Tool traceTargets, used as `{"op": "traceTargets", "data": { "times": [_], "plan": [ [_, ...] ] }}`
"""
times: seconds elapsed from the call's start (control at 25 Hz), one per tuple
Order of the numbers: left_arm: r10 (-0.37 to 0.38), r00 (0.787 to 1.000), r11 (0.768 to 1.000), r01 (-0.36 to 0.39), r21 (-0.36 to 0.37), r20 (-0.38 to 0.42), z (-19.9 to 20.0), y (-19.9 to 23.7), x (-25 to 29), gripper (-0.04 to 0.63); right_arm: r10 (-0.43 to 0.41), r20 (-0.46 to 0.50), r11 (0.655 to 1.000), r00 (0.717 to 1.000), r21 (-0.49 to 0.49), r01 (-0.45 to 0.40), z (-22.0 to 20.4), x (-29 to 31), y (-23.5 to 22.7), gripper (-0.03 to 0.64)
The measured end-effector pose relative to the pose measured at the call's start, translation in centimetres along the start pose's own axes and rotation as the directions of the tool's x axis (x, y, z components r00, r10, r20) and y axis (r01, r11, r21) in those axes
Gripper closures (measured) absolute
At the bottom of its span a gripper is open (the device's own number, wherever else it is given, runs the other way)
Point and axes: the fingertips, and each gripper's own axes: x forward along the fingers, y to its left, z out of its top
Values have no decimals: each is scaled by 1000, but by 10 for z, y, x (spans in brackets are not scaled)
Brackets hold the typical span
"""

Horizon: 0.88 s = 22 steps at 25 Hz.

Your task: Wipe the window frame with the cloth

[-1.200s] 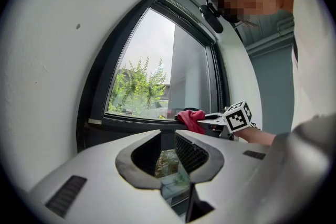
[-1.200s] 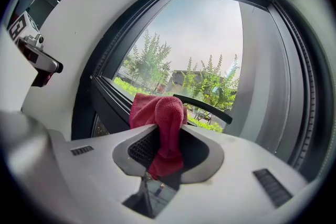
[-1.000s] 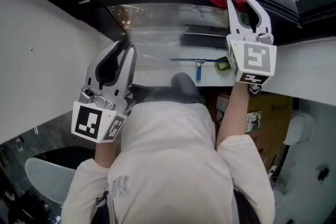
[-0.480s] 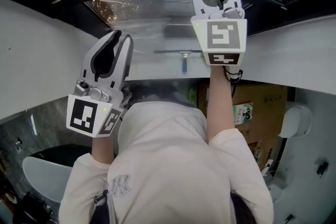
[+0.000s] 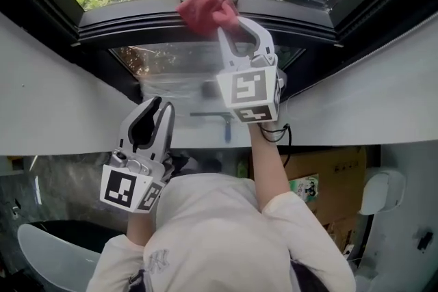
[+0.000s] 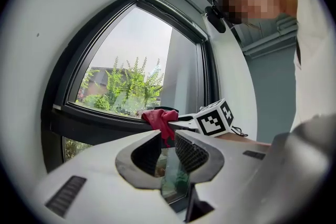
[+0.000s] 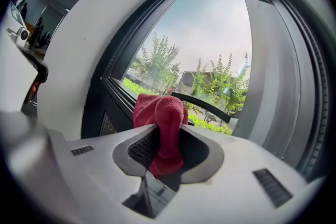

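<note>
While the crumpled red fabric cloth lies against the dark horizontal bar of the window frame, clamped between the jaws of the right hand-held gripper, the left hand-held gripper hangs lower, before the white wall, its jaws only narrowly apart and empty.

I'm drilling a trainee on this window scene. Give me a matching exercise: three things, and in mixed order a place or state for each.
Things:
1. red cloth
2. left claw
3. blue-handled squeegee

Places or states:
A. empty, held low, below the frame
B. lying on the white ledge
C. pinched in the right claw, at the dark window frame

Pairs: 1-C; 2-A; 3-B.
</note>
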Motion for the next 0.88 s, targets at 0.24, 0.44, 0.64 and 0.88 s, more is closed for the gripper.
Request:
{"op": "traceTargets", "data": {
  "times": [0.24,0.44,0.64,0.88],
  "plan": [
    [-37,999,999,37,2,8,-2,-12,13,506,-25,-3,1000,1000,3,25,-8,-6,-17,506],
    [-72,997,997,72,-21,11,-4,-21,24,506,-49,-7,999,999,6,49,-17,-13,-31,506],
    [-113,994,993,113,-27,8,-9,-26,37,506,-62,-11,998,998,7,62,-20,-15,-41,506],
    [-150,988,988,149,-42,-21,-19,-32,45,506,14,55,996,998,85,-19,-15,-25,-38,506]
  ]
}}
